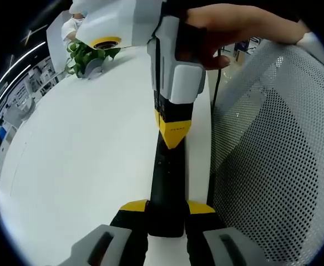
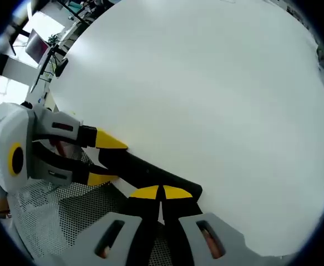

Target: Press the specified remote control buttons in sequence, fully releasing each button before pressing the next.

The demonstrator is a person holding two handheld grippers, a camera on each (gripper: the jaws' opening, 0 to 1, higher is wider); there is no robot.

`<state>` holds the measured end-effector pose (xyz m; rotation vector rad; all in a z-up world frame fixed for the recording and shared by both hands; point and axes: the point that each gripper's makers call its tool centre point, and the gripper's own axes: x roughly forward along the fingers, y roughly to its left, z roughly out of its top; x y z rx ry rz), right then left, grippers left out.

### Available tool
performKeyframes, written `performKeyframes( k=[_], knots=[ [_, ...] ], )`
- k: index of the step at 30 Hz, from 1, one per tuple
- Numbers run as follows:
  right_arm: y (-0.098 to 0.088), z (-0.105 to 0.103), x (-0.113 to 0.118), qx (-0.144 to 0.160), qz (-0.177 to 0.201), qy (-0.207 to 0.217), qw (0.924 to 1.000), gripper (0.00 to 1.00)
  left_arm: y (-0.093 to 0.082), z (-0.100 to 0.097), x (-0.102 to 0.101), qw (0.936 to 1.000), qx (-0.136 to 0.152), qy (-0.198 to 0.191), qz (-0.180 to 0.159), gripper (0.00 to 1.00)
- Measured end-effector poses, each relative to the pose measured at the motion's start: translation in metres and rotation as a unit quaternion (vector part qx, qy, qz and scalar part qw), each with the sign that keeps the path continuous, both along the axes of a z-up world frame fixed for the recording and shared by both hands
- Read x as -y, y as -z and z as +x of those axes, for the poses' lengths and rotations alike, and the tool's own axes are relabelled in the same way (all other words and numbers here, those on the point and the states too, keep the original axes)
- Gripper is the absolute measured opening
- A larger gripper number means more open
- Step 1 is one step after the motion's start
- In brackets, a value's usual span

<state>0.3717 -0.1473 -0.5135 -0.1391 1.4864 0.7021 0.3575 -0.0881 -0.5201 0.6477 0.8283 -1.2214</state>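
Here the white desk (image 1: pixel 84 160) spreads widest, with a mesh chair back (image 1: pixel 273 166) rising just beside its near edge and a small green plant (image 1: pixel 87 55) standing far across the top. Along that near edge lies the black remote control (image 1: pixel 167 183), long and slim. In the left gripper view the left tongs (image 1: pixel 166 209) pinch its near end, yellow tips on either side of the body. From the far end the right tongs (image 1: pixel 173 134), held in a hand (image 1: pixel 234 27), come down with their yellow tips pressed together onto the remote's upper face. The right gripper view agrees: the right tongs (image 2: pixel 161 193) sit closed, tips touching each other on the remote control (image 2: pixel 151 173), while the left tongs (image 2: pixel 104 158) clamp its other end. The buttons themselves are too dark to pick out, so which one lies under the tip cannot be told. The risk, as I judge it, is that the closed tips span two neighbouring buttons, or slide off the intended one if the remote twists in the left hold, spoiling the sequence; lifting too little before the next press would do the same.
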Motion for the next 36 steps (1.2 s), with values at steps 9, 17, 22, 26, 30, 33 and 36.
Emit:
performKeyframes(
  k=[9,17,22,26,30,33,36],
  knots=[
    [-0.002,0.004,-0.010,0.006,0.030,0.011,0.9995,0.00,0.000,0.000,0.001,1.0000,0.002,0.008,0.003,0.24],
    [0.000,0.011,-0.018,0.013,0.042,0.016,0.9989,0.00,0.000,0.000,0.002,1.0000,-0.004,0.006,0.007,0.23],
    [0.001,0.012,-0.023,0.014,0.047,0.012,0.9987,0.00,0.000,0.001,0.001,0.9999,-0.006,0.004,0.009,0.23],
    [0.002,0.011,-0.025,0.019,0.048,0.004,0.9987,0.00,0.000,0.001,0.002,0.9999,-0.007,0.003,0.010,0.23],
    [0.001,0.010,-0.026,0.018,0.050,0.006,0.9986,0.00,0.000,0.001,0.002,0.9999,-0.011,-0.003,0.011,0.23],
    [0.001,0.009,-0.026,0.014,0.052,0.011,0.9985,0.00,0.000,0.001,0.002,0.9998,-0.013,-0.005,0.011,0.23],
    [0.001,0.010,-0.026,0.010,0.055,0.021,0.9982,0.00,0.000,0.001,0.001,0.9998,-0.013,-0.006,0.012,0.23]
  ],
)
